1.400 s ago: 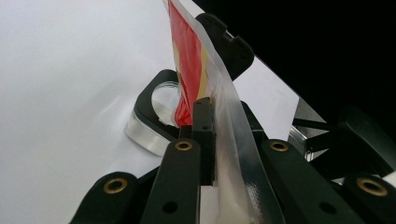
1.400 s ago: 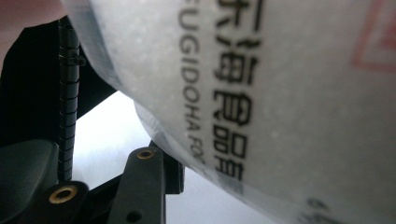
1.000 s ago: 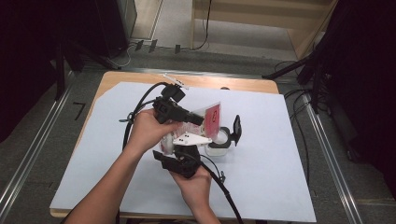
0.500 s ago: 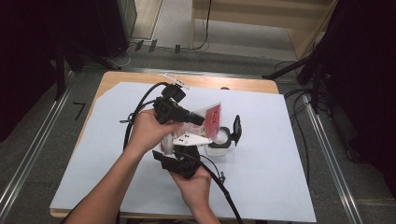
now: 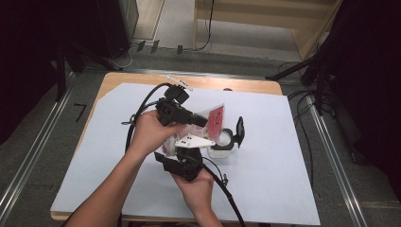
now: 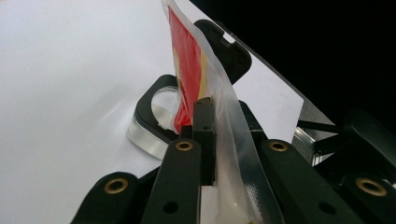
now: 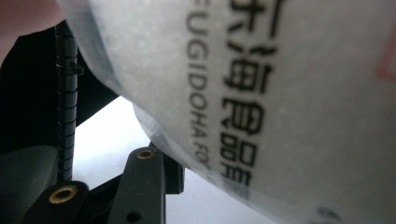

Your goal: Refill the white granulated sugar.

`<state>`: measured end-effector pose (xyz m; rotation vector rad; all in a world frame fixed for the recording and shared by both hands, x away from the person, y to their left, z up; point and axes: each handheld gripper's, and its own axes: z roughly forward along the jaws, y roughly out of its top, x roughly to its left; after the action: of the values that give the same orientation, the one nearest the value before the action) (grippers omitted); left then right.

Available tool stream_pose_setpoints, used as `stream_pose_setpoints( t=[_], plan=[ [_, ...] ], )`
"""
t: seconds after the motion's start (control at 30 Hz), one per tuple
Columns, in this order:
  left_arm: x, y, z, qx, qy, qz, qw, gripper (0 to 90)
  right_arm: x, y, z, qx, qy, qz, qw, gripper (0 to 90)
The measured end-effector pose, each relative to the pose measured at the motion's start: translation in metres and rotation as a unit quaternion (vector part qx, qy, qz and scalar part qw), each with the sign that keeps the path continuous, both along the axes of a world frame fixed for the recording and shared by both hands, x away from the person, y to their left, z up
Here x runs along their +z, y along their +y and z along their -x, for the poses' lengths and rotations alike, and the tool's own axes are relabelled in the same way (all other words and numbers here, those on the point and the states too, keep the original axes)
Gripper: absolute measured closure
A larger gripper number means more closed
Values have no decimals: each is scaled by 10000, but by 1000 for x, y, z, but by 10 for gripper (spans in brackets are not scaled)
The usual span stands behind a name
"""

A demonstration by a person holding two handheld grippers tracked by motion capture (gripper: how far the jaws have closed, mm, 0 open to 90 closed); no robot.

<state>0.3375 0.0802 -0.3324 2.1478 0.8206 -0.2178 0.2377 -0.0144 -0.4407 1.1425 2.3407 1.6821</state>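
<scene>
Left gripper view: left tool (image 6: 210, 121) has its jaws closed down on the clear edge of a plastic pouch (image 6: 196, 70), a thin transparent packet with red and yellow content inside. Pouch stands on edge, rising away from the jaws, its red part directly over a small clear container (image 6: 154, 116) with a black rim and a hinged black lid (image 6: 224, 49) flipped up behind it.

Right gripper view: printed film of the same pouch sits right against the lens, text legible but blurred. One jaw of the right tool (image 7: 144, 186) is visible low in frame; can't tell whether it's clamped on the film or just next to it.

High view: both hands meet mid-counter, left tool (image 5: 182, 113) above, right tool (image 5: 184, 163) below, pouch (image 5: 215, 118) held between them and tilted toward the container (image 5: 222, 142). Container sits on the white sheet (image 5: 283, 165) covering the counter, just right of the tools.

Risks, my read:
- Left grip is only on the slick seam film. Any pull from the other side could slide it out or tear the pouch unevenly.
- If this is a pour, the opening isn't visible, so aim is unverified; contents could miss the rim and land on the sheet.
- Container looks light, and the upright lid is near the pouch. A nudge could tip or shove it.
</scene>
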Motion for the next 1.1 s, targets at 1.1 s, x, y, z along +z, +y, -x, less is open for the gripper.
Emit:
stream_pose_setpoints(
  t=[1.1],
  plan=[
    [5,-4,5,34,-192,9,9998,831,3,-4,-1,-18,-32,12,10000,630]
  ],
)
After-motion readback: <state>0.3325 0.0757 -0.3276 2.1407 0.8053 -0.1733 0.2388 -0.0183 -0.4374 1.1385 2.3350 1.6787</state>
